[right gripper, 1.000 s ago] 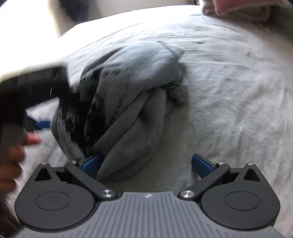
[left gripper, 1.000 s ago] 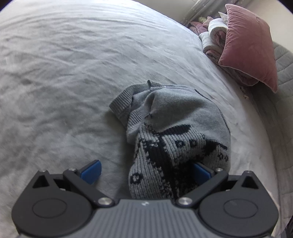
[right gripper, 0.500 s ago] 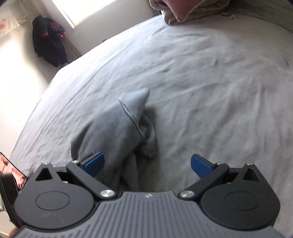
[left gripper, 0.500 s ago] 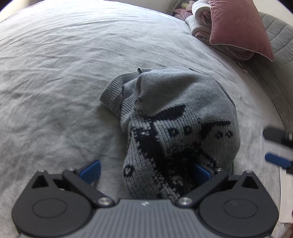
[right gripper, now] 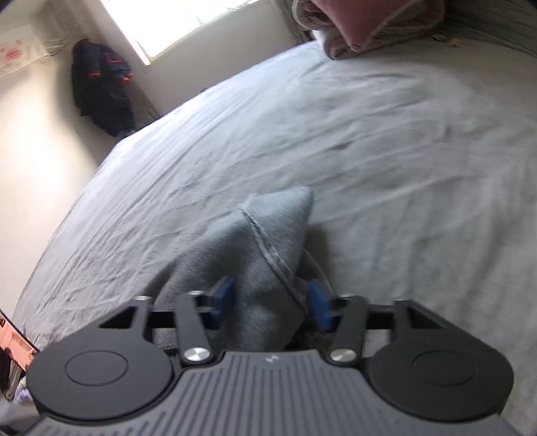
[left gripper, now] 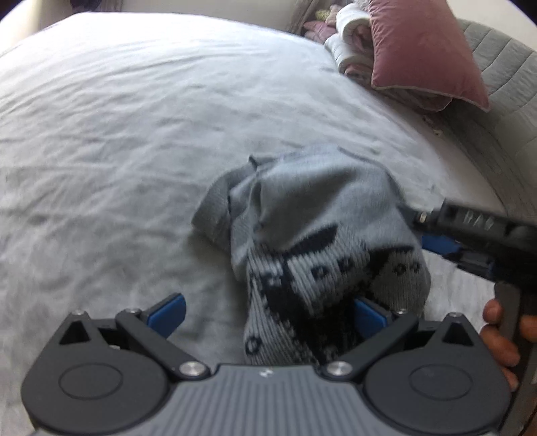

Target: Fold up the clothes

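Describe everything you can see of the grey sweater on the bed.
The sweater is grey knit with a dark pattern band and a ribbed edge. It lies bunched in a heap on the grey bedsheet, not yet folded. The right hand-held gripper has its blue pads closed on a plain grey fold. The left hand-held gripper is open, with the patterned part lying between its fingers.

Home bedroom: bed [left gripper: 134,117], pillow [left gripper: 426,50], window [right gripper: 188,23].

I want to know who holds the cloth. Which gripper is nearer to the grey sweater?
Right. The right gripper has its fingers closed around a fold of the grey sweater. The left gripper is open, with the sweater lying against one finger only.
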A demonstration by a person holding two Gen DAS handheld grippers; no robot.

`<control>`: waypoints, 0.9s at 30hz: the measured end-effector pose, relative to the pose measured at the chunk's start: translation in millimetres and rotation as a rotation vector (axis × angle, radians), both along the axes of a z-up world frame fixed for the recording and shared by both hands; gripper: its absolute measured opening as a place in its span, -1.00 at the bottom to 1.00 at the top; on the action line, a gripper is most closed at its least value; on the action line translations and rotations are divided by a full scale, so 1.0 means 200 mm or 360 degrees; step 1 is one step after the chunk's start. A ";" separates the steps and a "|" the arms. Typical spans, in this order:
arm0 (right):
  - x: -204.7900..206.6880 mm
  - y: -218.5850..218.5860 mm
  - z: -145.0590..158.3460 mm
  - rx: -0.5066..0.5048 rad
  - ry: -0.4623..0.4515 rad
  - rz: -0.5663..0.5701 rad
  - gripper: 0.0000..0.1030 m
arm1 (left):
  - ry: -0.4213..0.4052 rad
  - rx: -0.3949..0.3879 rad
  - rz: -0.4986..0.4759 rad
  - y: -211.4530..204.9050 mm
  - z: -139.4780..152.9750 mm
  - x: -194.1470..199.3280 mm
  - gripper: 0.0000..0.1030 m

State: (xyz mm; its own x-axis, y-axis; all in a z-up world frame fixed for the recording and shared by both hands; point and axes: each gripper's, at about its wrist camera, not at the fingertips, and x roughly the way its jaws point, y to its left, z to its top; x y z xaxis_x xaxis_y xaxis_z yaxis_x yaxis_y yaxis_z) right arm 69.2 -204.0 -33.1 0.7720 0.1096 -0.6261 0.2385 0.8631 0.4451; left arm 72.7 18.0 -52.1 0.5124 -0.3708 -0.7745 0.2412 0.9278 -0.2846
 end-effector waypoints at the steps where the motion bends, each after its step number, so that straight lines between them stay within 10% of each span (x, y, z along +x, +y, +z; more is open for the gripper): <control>1: 0.00 0.00 0.00 -0.0013 -0.0014 0.0014 -0.59 | -0.0011 -0.0023 -0.0014 0.01 0.00 0.01 0.99; 8: -0.04 -0.07 0.02 -0.0014 -0.0077 0.0041 -0.81 | -0.0050 -0.0143 0.0000 0.02 0.01 0.07 0.99; 11: -0.03 -0.08 0.03 0.0008 -0.0074 0.0061 -0.62 | -0.0085 -0.0208 0.0000 0.02 0.03 0.08 0.99; 15: -0.04 -0.10 0.02 0.0073 -0.0083 0.0040 0.33 | -0.0079 -0.0350 -0.0109 0.02 0.05 0.05 0.70; 20: -0.02 -0.09 -0.01 0.0201 -0.0047 0.0103 0.33 | -0.0048 -0.0393 -0.0242 -0.02 0.02 0.03 0.19; 23: -0.02 -0.05 -0.04 0.0213 -0.0049 0.0144 -0.64 | -0.0048 -0.0417 -0.0270 -0.02 0.02 0.01 0.02; 27: -0.09 -0.01 0.07 0.0005 -0.0152 0.0116 -0.82 | -0.0090 -0.0451 -0.0311 -0.02 0.05 -0.03 0.02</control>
State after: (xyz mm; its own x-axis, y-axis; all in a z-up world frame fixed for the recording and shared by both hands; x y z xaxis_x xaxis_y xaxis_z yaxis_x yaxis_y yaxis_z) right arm 50.8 -206.6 -19.0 0.8179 0.1696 -0.5498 0.1315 0.8751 0.4656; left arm 67.3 14.8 -41.5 0.4495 -0.6625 -0.5993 0.4293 0.7485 -0.5054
